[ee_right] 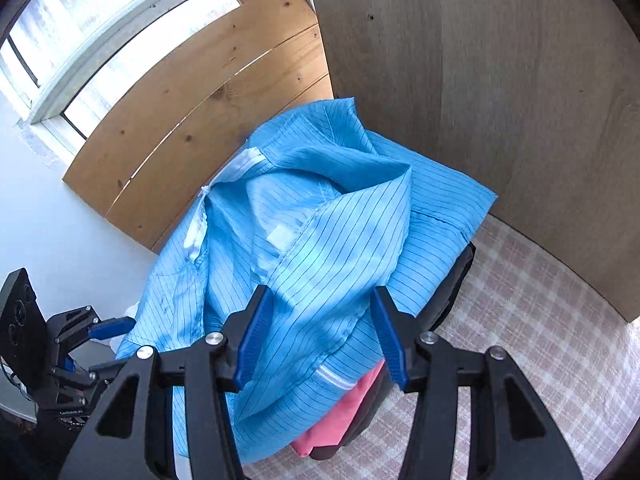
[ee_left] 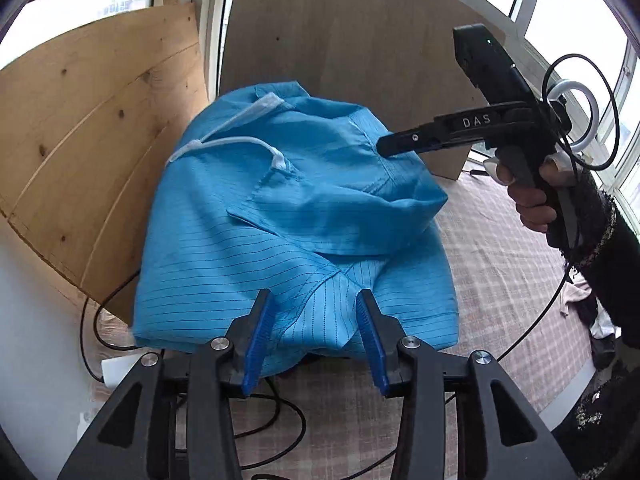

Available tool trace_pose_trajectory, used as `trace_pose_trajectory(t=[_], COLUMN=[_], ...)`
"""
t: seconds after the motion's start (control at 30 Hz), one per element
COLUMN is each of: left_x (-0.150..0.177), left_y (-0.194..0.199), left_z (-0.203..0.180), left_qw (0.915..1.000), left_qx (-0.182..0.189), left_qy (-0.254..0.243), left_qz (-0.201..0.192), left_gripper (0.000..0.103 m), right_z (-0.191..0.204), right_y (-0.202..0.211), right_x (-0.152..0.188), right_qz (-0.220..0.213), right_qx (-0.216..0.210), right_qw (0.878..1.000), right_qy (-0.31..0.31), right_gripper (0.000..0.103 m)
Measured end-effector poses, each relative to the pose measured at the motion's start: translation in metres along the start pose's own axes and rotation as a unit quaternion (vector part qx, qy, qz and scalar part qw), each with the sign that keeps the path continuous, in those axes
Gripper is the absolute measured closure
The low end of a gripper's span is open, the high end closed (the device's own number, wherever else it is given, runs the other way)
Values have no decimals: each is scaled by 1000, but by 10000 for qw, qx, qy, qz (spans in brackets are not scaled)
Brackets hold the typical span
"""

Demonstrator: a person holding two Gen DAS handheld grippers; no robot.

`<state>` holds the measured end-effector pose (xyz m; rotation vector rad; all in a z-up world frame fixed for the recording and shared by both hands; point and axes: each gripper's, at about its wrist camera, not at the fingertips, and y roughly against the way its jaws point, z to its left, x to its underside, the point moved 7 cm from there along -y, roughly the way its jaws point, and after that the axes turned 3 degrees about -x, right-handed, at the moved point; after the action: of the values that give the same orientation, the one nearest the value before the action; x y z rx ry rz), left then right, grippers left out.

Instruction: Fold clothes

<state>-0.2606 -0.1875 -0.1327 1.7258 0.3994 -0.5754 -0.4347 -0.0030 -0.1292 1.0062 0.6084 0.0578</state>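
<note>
Checked bedcover (ee_left: 500, 248) under blue garment (ee_left: 248, 240)

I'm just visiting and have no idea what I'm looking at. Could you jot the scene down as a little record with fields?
Garment: blue striped garment, rumpled, with white trim
Under it: pink cloth and dark cloth peeking out
Surface: checked cloth
Left gripper: open, at the garment's near edge
Right gripper: open, over the garment
Person: hand holding the right gripper
Backdrop: wooden boards, windows
</note>
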Motion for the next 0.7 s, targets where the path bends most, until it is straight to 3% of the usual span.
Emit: trace_pose_trajectory(t=[0.07, 0.1, 0.23, 0.4, 0.5, 0.63, 0.67, 0.7], left_x=[12, 17, 2, -40, -73, -94, -95, -91], left_y=[-21, -26, 5, 44, 31, -11, -24, -37], left_z=[-6, -8, -10, -20, -25, -31, -34, -38], left_qw=[9989, 9983, 9996, 9976, 9953, 9969, 9972, 9966], left_qx=[-190, -216, -67, -130, -241, 18, 91, 76], left_qy=[-229, -292, -205, -495, -683, -697, -704, -818], left_qz=[349, 454, 161, -456, -635, -353, -231, -50], left_gripper=[65, 65, 65, 62, 62, 62, 62, 62], right_z=[-2, -6, -16, -27, -33, -41, -40, -40], right_y=[-11, -10, 9, 28, 40, 54, 50, 46], right_x=[5, 9, 17, 20, 22, 24, 19, 13], right_qz=[189, 224, 65, -119, -230, -372, -354, -335], right_qx=[-47, -94, -353, -224, -147, -39, 34, 107], right_qw=[9998, 9996, 9986, 9987, 9986, 9982, 9988, 9992], right_qy=[-93, -176, -392, -432, -456, -475, -337, -199], right_gripper=[74, 94, 98, 97, 78, 76, 73, 62])
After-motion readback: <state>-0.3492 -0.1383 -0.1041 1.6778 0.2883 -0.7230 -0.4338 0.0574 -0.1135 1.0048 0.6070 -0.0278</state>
